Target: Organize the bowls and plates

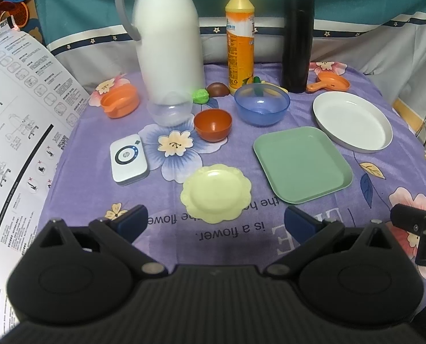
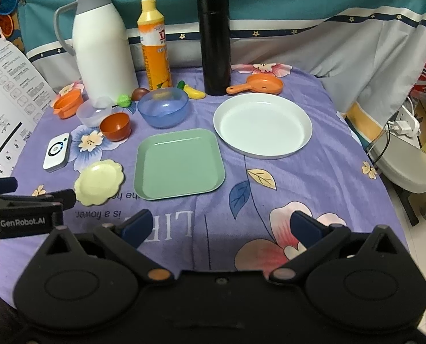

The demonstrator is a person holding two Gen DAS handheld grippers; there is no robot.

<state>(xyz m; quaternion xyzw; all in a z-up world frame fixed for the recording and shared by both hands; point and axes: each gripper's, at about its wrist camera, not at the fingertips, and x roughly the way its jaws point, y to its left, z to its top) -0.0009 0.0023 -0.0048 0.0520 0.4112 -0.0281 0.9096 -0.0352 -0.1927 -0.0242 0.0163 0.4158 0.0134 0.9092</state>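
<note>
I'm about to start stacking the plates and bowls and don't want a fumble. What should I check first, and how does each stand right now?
1. Left gripper open and empty: ok.
2. Right gripper open and empty: ok.
3. Yellow scalloped plate lying flat, nothing on it: ok.
4. Green square plate empty, apart from the white round plate: ok.
5. Red-brown bowl upright, clear of the blue bowl: ok.
6. Clear bowl clear of the white thermos jug: cannot tell.
</note>
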